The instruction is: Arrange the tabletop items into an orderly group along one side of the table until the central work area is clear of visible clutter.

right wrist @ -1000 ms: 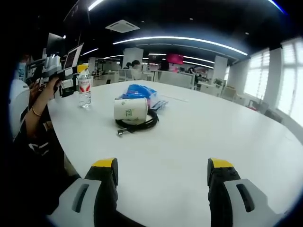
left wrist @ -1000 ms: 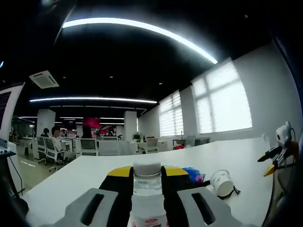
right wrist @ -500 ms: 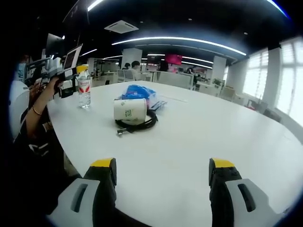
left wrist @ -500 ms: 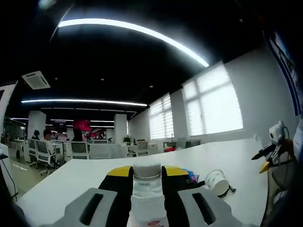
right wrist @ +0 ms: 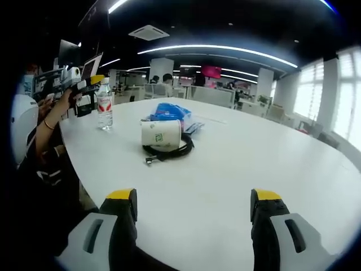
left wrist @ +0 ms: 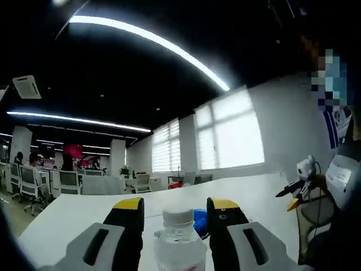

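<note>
The left tongs (left wrist: 175,212) have opened since a second ago: then their yellow-tipped jaws pressed the neck of the bottle (left wrist: 179,247) on both sides, and now each jaw stands clear of it with a gap showing. The left gripper view has also tipped upward, so more ceiling and less of the worktop (left wrist: 73,217) shows. In the right gripper view the scene has barely shifted; the cup (right wrist: 161,134) and cable (right wrist: 169,152) sit slightly nearer the middle than before.

The bottle is clear plastic with a white cap and a red-and-white label. In the right gripper view it stands upright (right wrist: 104,110) near the worktop's (right wrist: 237,169) far left edge, with the left tongs (right wrist: 87,84) just beside its top and a hand (right wrist: 61,103) behind them.

The cup is white paper with a green mark, lying on its side on a coil of black cable. A blue bag (right wrist: 167,112) lies just behind it, near the bottle but apart from it. In the left gripper view a bit of the blue bag (left wrist: 199,220) shows past the bottle.

The right tongs (right wrist: 192,200) are wide open and hold nothing, over bare worktop.
</note>
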`<state>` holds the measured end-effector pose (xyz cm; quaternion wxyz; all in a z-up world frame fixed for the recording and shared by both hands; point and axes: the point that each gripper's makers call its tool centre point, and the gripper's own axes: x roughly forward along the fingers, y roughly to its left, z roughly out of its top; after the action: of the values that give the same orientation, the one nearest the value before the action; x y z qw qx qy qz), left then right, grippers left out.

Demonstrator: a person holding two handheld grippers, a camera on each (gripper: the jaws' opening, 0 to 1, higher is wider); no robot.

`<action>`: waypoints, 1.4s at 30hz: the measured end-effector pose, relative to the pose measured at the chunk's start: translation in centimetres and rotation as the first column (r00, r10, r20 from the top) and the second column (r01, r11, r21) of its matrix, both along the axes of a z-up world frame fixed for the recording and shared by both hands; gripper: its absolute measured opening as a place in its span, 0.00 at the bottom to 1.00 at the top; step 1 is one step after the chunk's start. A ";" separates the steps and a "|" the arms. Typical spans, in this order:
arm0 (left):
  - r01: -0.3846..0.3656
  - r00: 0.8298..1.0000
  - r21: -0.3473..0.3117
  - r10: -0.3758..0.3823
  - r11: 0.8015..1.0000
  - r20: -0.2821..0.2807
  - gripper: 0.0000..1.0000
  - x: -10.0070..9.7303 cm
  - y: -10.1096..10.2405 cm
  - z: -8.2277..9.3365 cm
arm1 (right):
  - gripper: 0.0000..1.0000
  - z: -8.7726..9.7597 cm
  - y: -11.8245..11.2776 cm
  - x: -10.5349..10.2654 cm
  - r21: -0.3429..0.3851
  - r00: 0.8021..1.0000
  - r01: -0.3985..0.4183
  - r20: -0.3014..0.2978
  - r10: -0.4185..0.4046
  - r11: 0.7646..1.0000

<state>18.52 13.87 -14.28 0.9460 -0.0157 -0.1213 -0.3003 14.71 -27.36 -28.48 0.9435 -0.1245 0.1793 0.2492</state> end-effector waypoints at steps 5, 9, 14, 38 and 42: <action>0.125 0.992 -0.118 -0.128 0.985 -0.018 0.44 -0.1 1.1 0.8 | 0.79 0.4 -0.4 -0.2 -0.012 1.000 0.014 0.004 -0.014 1.000; 0.101 0.994 -0.050 -0.103 0.994 -0.040 0.44 0.6 2.1 -0.1 | 0.79 0.7 -0.7 -0.4 -0.020 0.999 0.030 0.012 -0.030 0.999; 0.182 0.982 -0.007 -0.182 0.983 -0.052 0.44 0.3 1.3 -0.7 | 0.79 1.0 -0.9 -0.5 -0.027 0.999 0.044 0.016 -0.043 0.999; 0.419 0.904 0.129 -0.399 0.899 -0.152 0.59 0.8 -2.8 -1.6 | 0.81 1.3 0.1 -0.4 -0.052 0.999 0.039 0.010 -0.038 0.998; 0.456 0.884 0.139 -0.429 0.879 -0.184 0.59 0.8 -3.5 -1.5 | 0.82 1.5 0.0 -0.5 -0.052 0.999 0.042 0.014 -0.041 0.998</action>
<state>19.29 10.38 -15.82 0.8558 0.0195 -0.0166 -0.5166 14.22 -27.33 -26.99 0.9460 -0.1470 0.1822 0.2241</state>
